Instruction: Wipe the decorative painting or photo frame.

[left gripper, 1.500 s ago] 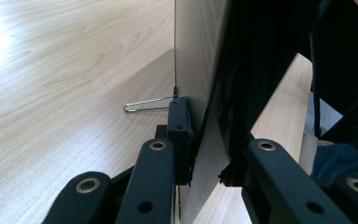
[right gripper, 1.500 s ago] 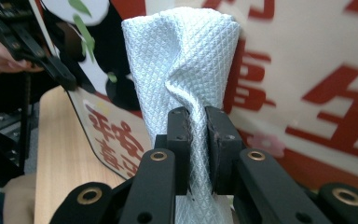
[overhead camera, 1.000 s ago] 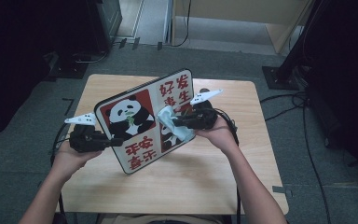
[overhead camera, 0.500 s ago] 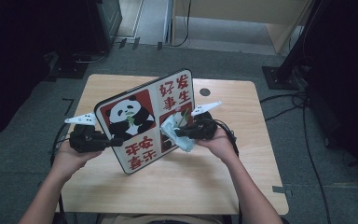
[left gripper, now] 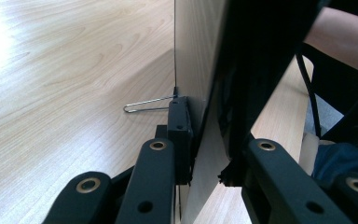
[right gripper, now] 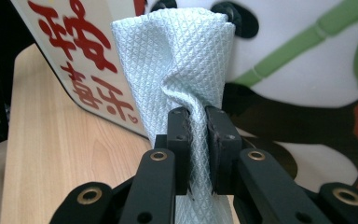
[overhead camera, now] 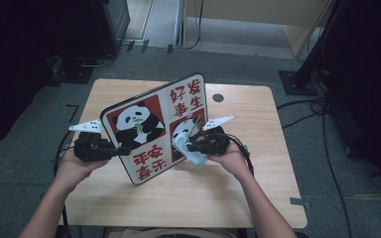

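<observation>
Nearest the person's edge of the table [overhead camera: 129, 198], the right gripper [overhead camera: 194, 147] has its jaws pinched tight on a pale blue cloth [right gripper: 186, 70], a waffle-weave rag bunched into soft folds. Over the last second this gripper has slid down the face of the panda sign [overhead camera: 149, 124], carrying the cloth from the upper part of the right-hand panda picture toward the board's lower edge. That reads as one wiping stroke nearly run out, so the next pass probably has to start higher or further across.

The left gripper [overhead camera: 121, 149] has kept its place, its jaws clamped on the sign's left edge and propping the board up on its lower edge near the middle of the table. The sign is a flat, stiff panel with rounded corners, a glossy printed front in red, white and black, and what seems a plain pale back, though the left gripper view is too close to be sure. A thin wire loop [left gripper: 147, 104] lies on the wood-grain top behind it.
</observation>
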A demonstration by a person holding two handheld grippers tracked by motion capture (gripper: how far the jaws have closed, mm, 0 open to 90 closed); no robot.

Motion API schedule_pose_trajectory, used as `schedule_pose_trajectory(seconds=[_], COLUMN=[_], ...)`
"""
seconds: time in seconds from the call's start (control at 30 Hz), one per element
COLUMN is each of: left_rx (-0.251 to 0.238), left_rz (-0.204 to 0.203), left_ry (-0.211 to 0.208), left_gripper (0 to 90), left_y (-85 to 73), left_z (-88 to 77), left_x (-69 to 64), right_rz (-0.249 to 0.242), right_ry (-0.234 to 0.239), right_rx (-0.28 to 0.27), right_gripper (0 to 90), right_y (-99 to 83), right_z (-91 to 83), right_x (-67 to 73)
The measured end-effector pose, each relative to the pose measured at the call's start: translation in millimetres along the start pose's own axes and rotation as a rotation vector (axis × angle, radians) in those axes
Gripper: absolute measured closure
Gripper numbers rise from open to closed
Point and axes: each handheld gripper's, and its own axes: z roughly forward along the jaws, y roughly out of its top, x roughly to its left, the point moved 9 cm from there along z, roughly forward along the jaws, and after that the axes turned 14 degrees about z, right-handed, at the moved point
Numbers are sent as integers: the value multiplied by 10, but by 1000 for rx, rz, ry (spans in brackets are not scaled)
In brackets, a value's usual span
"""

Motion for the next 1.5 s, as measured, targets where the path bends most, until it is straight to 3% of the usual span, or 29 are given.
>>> schedule_pose_trajectory(seconds=[0.73, 1.07, 1.27, 1.4, 1.5], left_rx=[-2, -7, -8, -12, -11], left_rz=[0, 7, 0, -5, -6], left_ry=[-6, 5, -1, -2, 0], left_gripper=[784, 787, 786, 786, 786], left_y=[1, 6, 4, 3, 3], left_z=[3, 4, 4, 4, 4], left_x=[11, 14, 20, 26, 27], right_rz=[43, 40, 24, -4, -25], right_ry=[-26, -17, 8, 26, 33], right_rx=[81, 83, 30, 2, 10], right_gripper=[817, 818, 819, 819, 820], right_y=[-261, -240, -104, 42, 109], right_z=[162, 87, -51, -146, -181], right_x=[-124, -95, 11, 160, 271])
